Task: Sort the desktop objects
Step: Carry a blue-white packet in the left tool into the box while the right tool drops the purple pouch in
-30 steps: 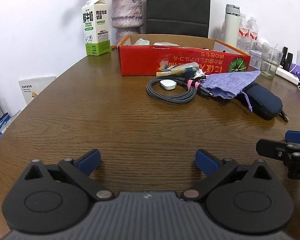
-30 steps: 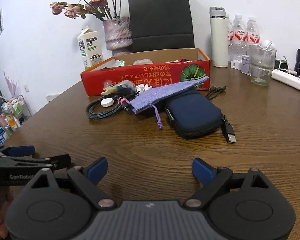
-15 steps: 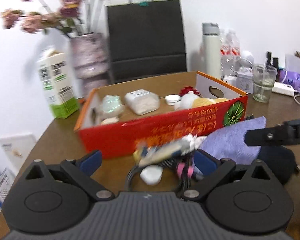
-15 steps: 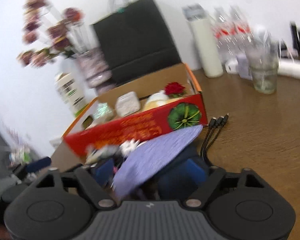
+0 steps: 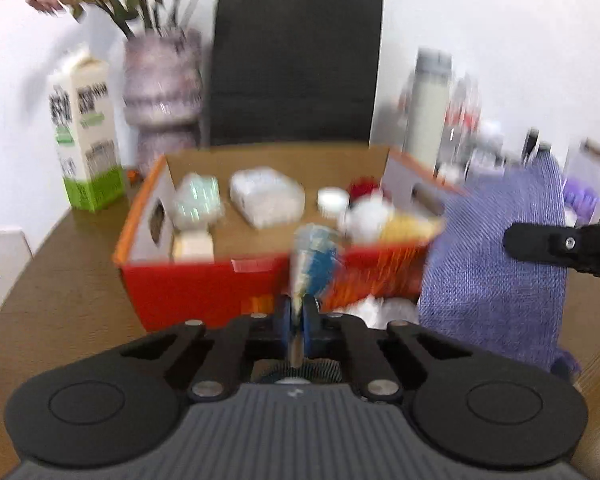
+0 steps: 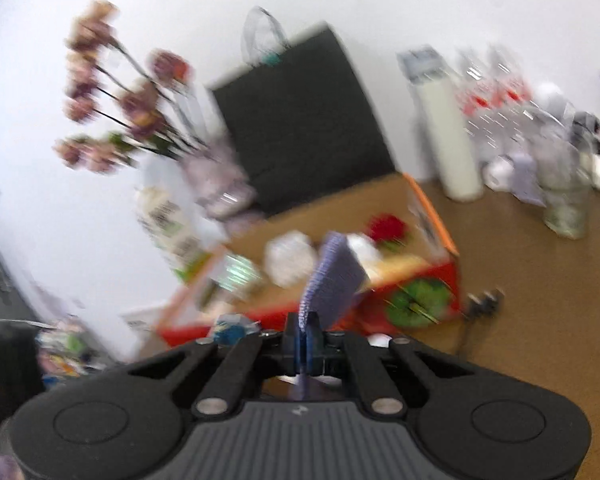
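Red cardboard box [image 5: 204, 292] sits just ahead; left gripper [image 5: 296, 320] pinching blue-tipped plastic packet [image 5: 314, 258], right gripper [image 6: 306, 344] pinching purple woven pouch [image 6: 334, 280], whose limp cloth may snag the box rim.

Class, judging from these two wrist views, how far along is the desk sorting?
Done: several small items already lie in the red box. In hand: the left tool is shut on a blue-and-yellow packet; the right tool is shut on the purple pouch. Left: dropping both in; the pictures are blurred.

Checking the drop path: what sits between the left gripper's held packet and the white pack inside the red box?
In the left wrist view, only the red box's front wall and bare cardboard floor separate the blue-and-white packet from the white pack.
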Demonstrator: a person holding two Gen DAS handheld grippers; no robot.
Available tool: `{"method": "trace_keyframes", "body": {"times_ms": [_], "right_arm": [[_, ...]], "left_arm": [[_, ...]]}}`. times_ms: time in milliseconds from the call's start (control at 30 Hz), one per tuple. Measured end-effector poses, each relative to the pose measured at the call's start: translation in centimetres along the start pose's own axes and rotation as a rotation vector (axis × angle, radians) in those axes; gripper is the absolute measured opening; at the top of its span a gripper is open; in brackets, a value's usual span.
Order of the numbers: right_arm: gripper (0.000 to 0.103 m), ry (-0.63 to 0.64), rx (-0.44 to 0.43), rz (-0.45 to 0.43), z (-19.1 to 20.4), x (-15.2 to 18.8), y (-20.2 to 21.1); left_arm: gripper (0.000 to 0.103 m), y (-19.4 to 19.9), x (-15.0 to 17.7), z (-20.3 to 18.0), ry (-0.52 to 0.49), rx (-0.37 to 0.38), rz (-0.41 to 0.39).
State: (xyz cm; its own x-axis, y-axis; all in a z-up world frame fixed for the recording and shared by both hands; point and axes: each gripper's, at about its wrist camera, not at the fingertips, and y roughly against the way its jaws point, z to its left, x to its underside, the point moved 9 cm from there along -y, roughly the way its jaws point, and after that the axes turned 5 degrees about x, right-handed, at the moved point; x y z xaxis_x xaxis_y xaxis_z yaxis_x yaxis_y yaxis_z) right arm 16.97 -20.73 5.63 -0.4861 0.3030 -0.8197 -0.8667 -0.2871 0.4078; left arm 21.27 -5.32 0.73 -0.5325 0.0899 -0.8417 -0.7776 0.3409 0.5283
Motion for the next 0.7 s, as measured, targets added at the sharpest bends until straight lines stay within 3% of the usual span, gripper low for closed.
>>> {"method": "trace_keyframes", "body": {"times_ms": [133, 233, 300, 367, 467, 567, 633, 700], "right_arm": [[0.002, 0.120, -0.074, -0.080, 4.1, -5.7, 1.4], [0.002, 0.142, -0.128, -0.067, 5.8, -9.6, -0.3], [0.002, 0.158, -0.147, -0.028, 6.2, -11.2, -3.1], [0.002, 0.189, -0.098, 0.061, 5.5, -11.5, -7.7], [0.002, 0.060, -0.066, 0.307, 2.0, -9.0, -15.6], [0.002, 0.101, 0.054, 0.402, -0.8, -6.1, -20.3], [0.003, 0.134, 0.127, 0.422, -2.1, -5.2, -22.0], [0.017, 0.197, 0.223, 0.437, -3.3, -4.3, -23.0]], "left_arm": [[0.006, 3.3, -4.9, 0.6, 0.038, 0.028, -0.118], [0.006, 2.1, -8.4, 2.0, 0.064, 0.005, -0.110], [0.006, -0.3, -9.9, 3.4, 0.122, 0.004, -0.049], [0.006, -3.9, -10.5, 5.0, 0.177, -0.010, 0.032], [0.006, -8.9, -9.1, 7.1, 0.219, -0.071, 0.156], [0.007, -12.0, -7.2, 7.7, 0.211, -0.101, 0.237], [0.021, -12.4, -6.8, 7.6, 0.208, -0.092, 0.245], [0.052, -12.2, -6.8, 7.4, 0.191, -0.091, 0.235]]}}
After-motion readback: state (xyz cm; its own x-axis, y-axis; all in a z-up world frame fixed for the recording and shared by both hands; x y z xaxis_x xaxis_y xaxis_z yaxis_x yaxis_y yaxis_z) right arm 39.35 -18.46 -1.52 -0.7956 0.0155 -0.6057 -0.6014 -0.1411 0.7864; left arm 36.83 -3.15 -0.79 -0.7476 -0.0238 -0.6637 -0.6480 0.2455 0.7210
